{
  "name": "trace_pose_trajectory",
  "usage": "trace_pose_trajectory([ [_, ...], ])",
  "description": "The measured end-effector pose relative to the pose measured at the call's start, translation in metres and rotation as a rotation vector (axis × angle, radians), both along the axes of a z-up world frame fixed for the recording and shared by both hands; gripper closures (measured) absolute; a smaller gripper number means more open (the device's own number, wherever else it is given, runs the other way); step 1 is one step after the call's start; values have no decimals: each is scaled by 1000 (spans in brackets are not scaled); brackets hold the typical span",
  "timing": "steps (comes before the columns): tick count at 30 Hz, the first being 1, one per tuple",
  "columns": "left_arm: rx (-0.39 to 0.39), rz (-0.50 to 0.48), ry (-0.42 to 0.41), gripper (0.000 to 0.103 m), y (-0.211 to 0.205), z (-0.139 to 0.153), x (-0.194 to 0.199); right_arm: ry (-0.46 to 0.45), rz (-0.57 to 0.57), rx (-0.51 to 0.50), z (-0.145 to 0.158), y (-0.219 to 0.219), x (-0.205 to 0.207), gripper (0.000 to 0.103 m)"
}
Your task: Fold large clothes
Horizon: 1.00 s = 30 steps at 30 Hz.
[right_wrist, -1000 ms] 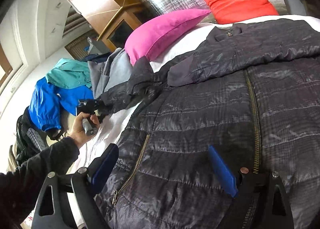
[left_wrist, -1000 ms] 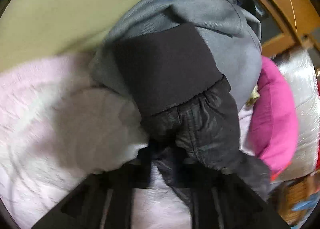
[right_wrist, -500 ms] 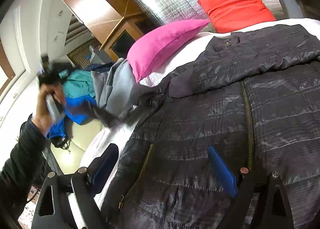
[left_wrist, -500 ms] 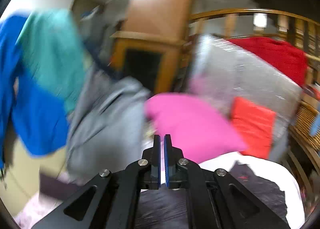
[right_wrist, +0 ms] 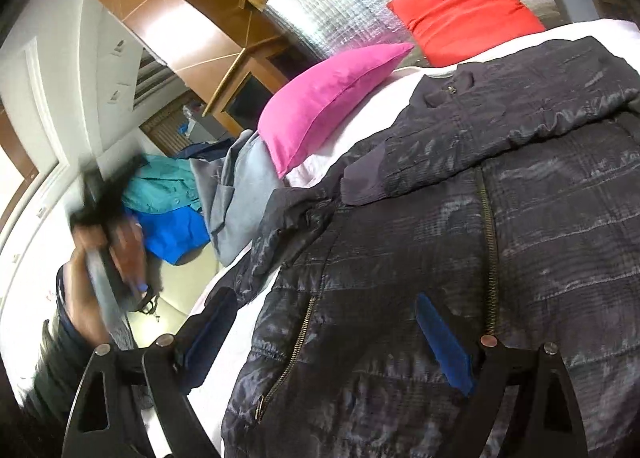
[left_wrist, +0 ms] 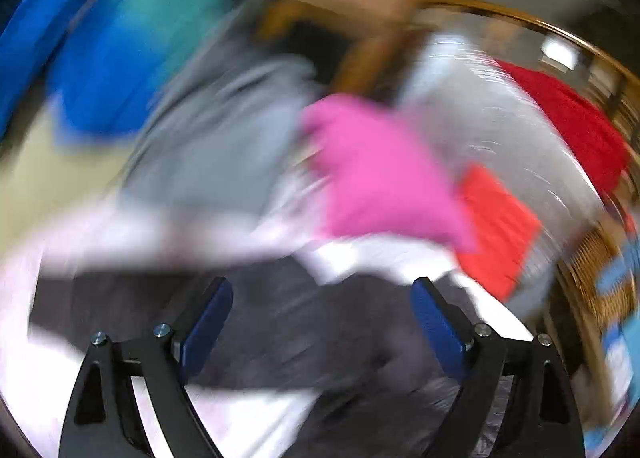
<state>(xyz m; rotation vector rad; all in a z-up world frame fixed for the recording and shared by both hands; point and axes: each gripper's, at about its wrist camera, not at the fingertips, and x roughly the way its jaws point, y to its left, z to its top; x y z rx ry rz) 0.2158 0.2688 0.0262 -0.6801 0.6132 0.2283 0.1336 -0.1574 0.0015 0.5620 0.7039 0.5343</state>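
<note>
Dark quilted jacket, spread front-up across the bed with its collar toward the pillows. Zip closed down the middle; one sleeve folded across the chest, the other sleeve lying crumpled at the bed's edge beside the pink pillow. Probably light for its bulk, soft and puffy, with a sheen suggesting a slippery shell: likely to spring back from a crease and slide under a shallow pinch. Best taken at firmer parts, by this reading: the cuff, the hem edge or the shoulder seam, with a deep bite through both layers rather than a nip at the surface fabric.

Right hand-held gripper hanging over the jacket's lower front with blue pads wide apart, nothing between them, not visibly touching the cloth. Left hand-held gripper likewise spread wide, jaws just opened, empty; heavily blurred view, dark jacket fabric below and beyond the pads, no contact discernible. Seen from the right wrist view as a smear in the person's hand, off the bed's edge.

Further out: red pillow against a silvery quilted headboard, and a heap of grey, teal and blue clothes beside the bed.
</note>
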Motion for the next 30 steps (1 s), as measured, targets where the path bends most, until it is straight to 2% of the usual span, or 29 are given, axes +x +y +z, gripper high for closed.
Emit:
trace_pose_trajectory([
  [2,-164,120,73,14,48,-56,-36,0,12,-5,0,5,1,10],
  [5,-326,270,89,14,88,-108,-82,5,26,-22,-3,11,1,10],
  [7,-417,312,94,14,103,-134,-97,8,30,-32,-4,14,1,10],
  [9,-477,322,70,14,111,-146,-104,11,30,-40,-6,16,2,10],
  [12,-498,342,37,14,118,-150,-100,16,31,-50,-8,19,2,10],
  [14,-501,351,34,19,122,-150,-93,19,33,-51,-9,19,3,10],
  [15,-494,356,47,31,125,-154,-87,18,34,-51,-9,19,3,10],
  [16,-483,362,68,60,127,-156,-82,19,35,-50,-9,19,3,10],
  [17,-475,360,113,80,130,-160,-75,19,35,-47,-9,19,3,10],
  [18,-480,353,131,94,132,-163,-73,18,36,-42,-9,18,3,10],
  [19,-480,358,153,95,133,-166,-76,16,35,-40,-8,18,3,10],
  [21,-388,365,182,97,129,-155,-70,16,34,-34,-7,16,2,10],
  [23,-248,347,175,98,116,-126,-60,14,30,-26,-6,14,2,10],
  [27,40,226,70,99,68,-43,-33,7,24,-2,-3,9,1,10],
  [30,225,96,-28,99,10,17,-12,5,19,15,0,5,1,10],
])
